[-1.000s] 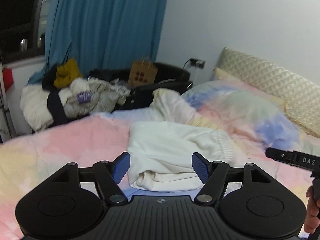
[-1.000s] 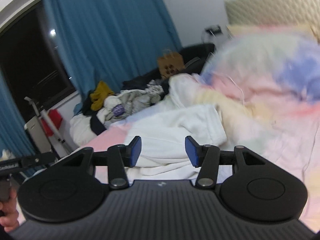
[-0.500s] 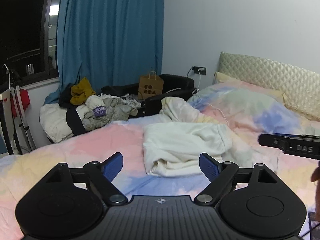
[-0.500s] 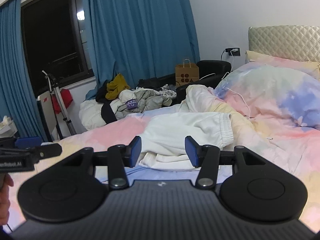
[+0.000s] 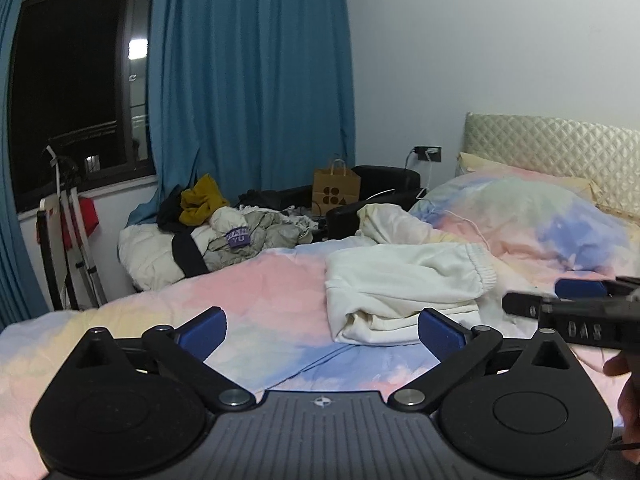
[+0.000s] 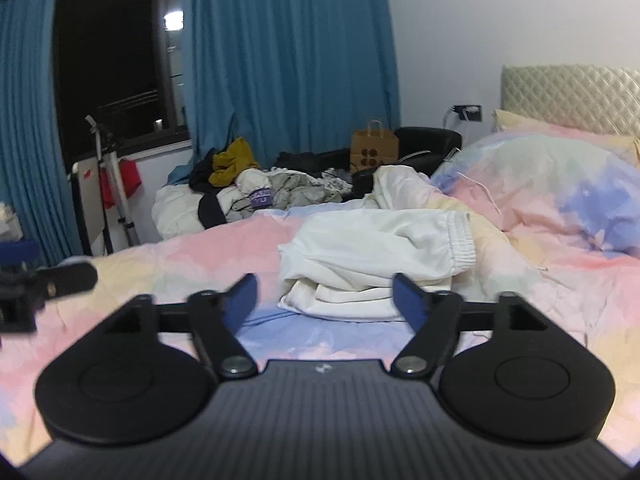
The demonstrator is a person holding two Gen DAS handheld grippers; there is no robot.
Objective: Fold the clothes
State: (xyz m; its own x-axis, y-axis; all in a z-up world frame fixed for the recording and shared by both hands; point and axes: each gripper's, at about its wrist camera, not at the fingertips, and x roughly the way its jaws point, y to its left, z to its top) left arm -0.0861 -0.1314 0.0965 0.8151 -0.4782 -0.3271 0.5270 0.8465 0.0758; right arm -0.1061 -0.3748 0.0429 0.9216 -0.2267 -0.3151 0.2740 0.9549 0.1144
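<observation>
A cream-white garment (image 5: 404, 284) (image 6: 376, 256) lies folded on the pastel bedspread (image 5: 256, 292) (image 6: 192, 256), its elastic waistband to the right. My left gripper (image 5: 320, 330) hovers short of it over the bedspread, jaws opening wide, nothing between the blue pads. My right gripper (image 6: 326, 300) is also held back from the garment's near edge, jaws opening, nothing between them. The right gripper's tip (image 5: 576, 304) shows at the right edge of the left wrist view, and the left gripper's tip (image 6: 44, 280) at the left edge of the right wrist view.
A heap of unfolded clothes (image 5: 216, 232) (image 6: 256, 188) lies beyond the bed's far edge under blue curtains (image 5: 248, 80). A brown paper bag (image 5: 335, 192) stands by a black chair (image 5: 384, 184). A pastel pillow (image 5: 532, 220) and quilted headboard (image 5: 560, 152) are on the right.
Both grippers have pulled back from the white garment, which now lies farther off and folded. Both sets of jaws have spread wider.
</observation>
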